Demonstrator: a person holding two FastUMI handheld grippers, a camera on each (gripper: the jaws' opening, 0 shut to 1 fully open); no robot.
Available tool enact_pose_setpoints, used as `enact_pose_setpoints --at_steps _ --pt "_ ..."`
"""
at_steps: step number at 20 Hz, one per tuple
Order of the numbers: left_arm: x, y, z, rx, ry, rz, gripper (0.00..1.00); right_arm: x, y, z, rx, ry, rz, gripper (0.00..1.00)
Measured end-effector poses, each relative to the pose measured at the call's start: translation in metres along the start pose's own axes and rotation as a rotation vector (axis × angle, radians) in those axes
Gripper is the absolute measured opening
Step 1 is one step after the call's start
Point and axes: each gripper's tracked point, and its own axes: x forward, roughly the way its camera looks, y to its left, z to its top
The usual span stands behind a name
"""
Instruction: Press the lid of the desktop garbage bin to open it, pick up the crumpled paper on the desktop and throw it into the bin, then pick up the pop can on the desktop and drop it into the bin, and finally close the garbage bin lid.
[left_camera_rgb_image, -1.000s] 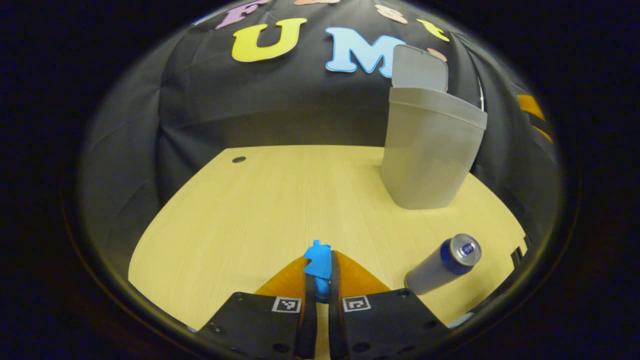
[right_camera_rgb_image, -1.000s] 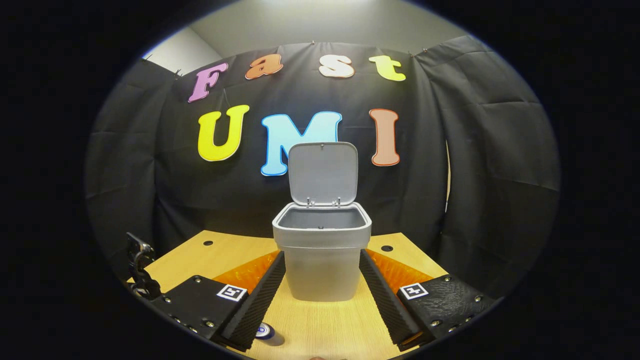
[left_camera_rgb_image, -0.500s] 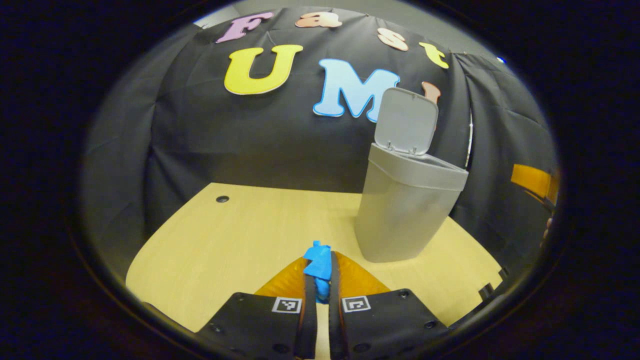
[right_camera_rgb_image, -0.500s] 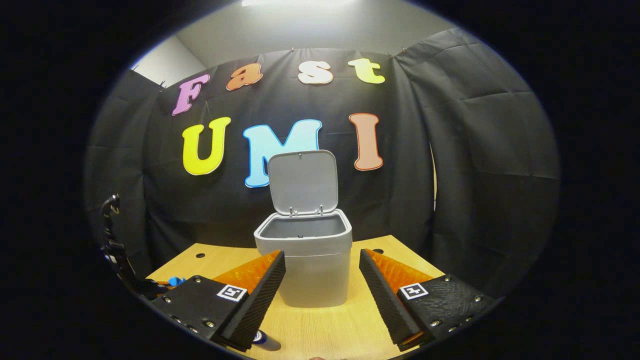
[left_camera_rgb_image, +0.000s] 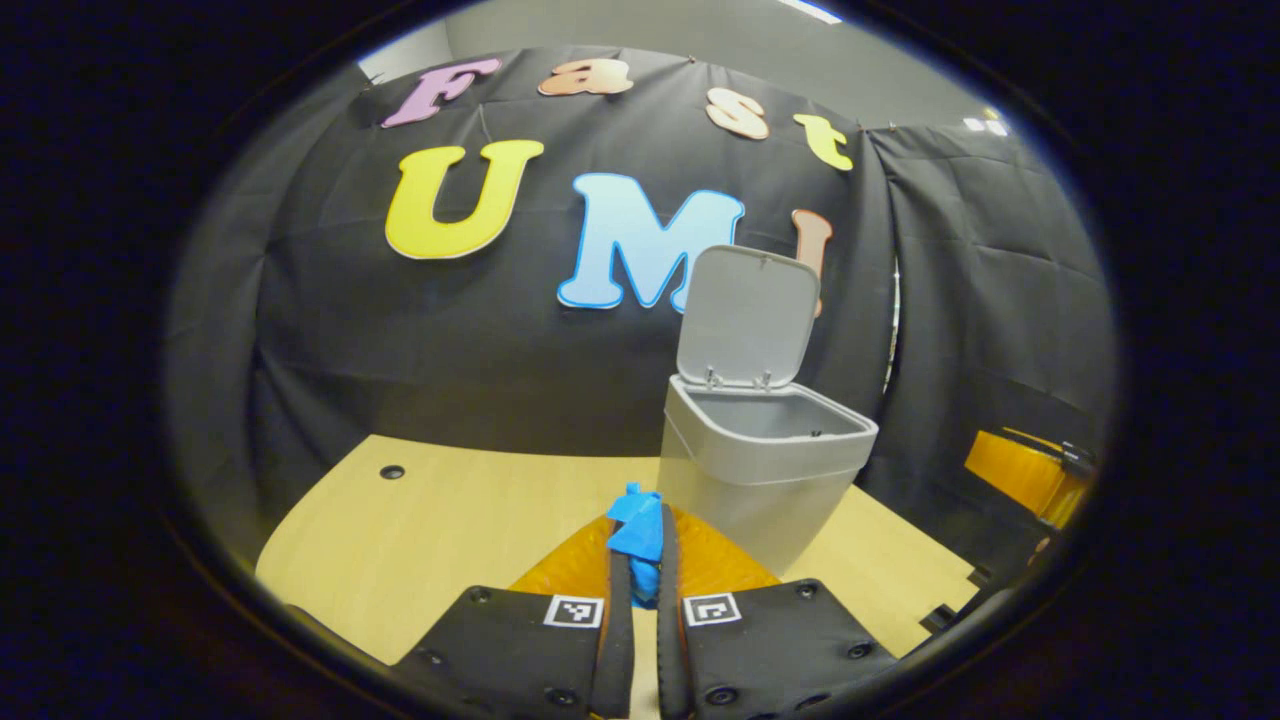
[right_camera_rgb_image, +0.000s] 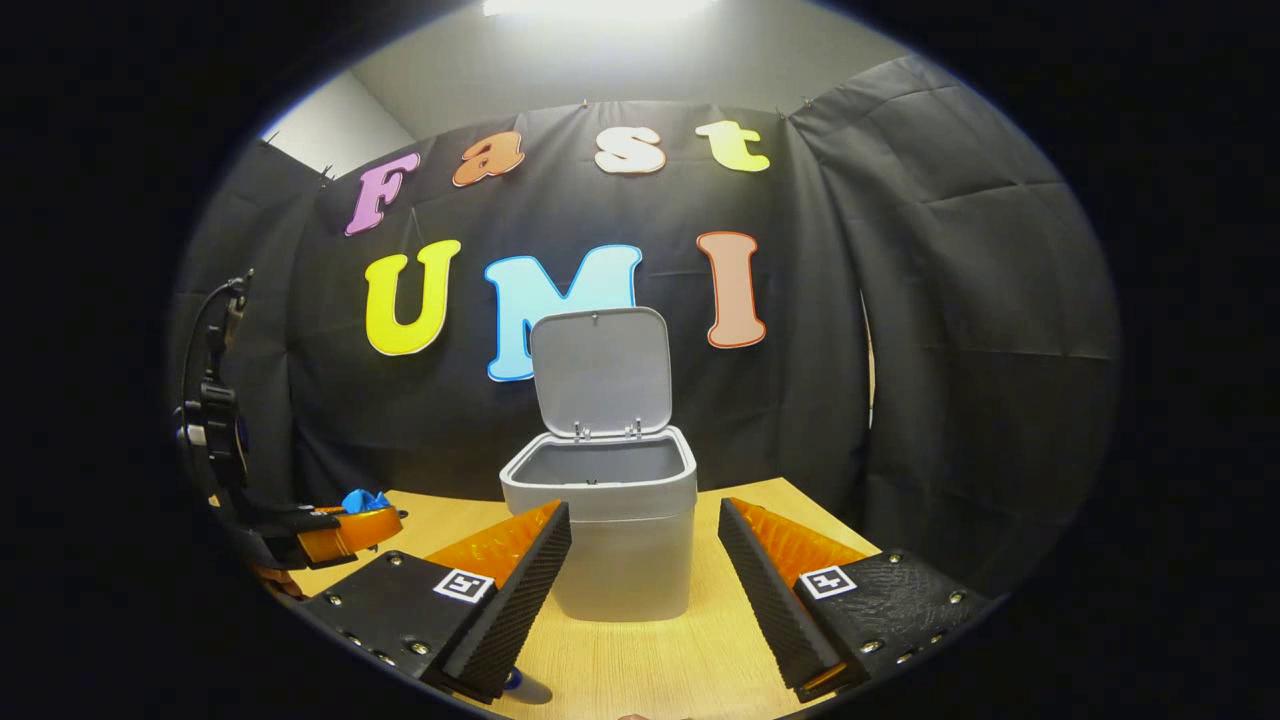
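Left tool (left_camera_rgb_image: 640, 560), clamped on a crumpled blue paper wad (left_camera_rgb_image: 637, 525) at lower centre, should clear the open grey plastic bin's (left_camera_rgb_image: 765, 470) rim before releasing; right tool (right_camera_rgb_image: 645, 560) gapes empty.

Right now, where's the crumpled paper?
The crumpled paper is pinched between the left tongs, raised above the desk just left of the open bin; the right gripper view shows it left of the bin.

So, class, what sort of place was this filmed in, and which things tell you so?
Probably a small staged recording booth, not a home: black cloth wall hung around a bare wooden desk, with just a grey bin standing on it, lid up.
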Motion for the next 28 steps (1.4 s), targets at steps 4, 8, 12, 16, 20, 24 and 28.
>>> enact_pose_setpoints --at_steps 4,8,12,16,20,24,28 --pt "0.025 -0.024 0.026 0.007 -0.031 -0.036 0.17 0.008 -0.010 0.003 -0.014 -0.008 -0.005 0.92" --pt "0.056 -0.050 0.045 0.008 -0.057 -0.074 0.15 0.019 -0.019 0.003 -0.016 0.002 -0.006 0.95" --pt "0.089 -0.072 0.055 0.014 -0.064 -0.108 0.16 0.029 -0.028 0.001 -0.017 0.013 -0.012 0.95" --pt "0.118 -0.087 0.062 0.026 -0.083 -0.119 0.16 0.035 -0.036 -0.006 -0.012 0.032 -0.024 0.95" --pt "0.139 -0.098 0.069 0.067 -0.110 -0.142 0.21 0.044 -0.047 -0.011 -0.010 0.049 -0.046 0.95" --pt "0.158 -0.106 0.068 0.086 -0.104 -0.156 0.29 0.058 -0.049 -0.015 -0.004 0.070 -0.047 0.95" --pt "0.175 -0.104 0.061 0.099 -0.078 -0.149 0.45 0.070 -0.044 -0.013 -0.014 0.078 -0.034 0.95"
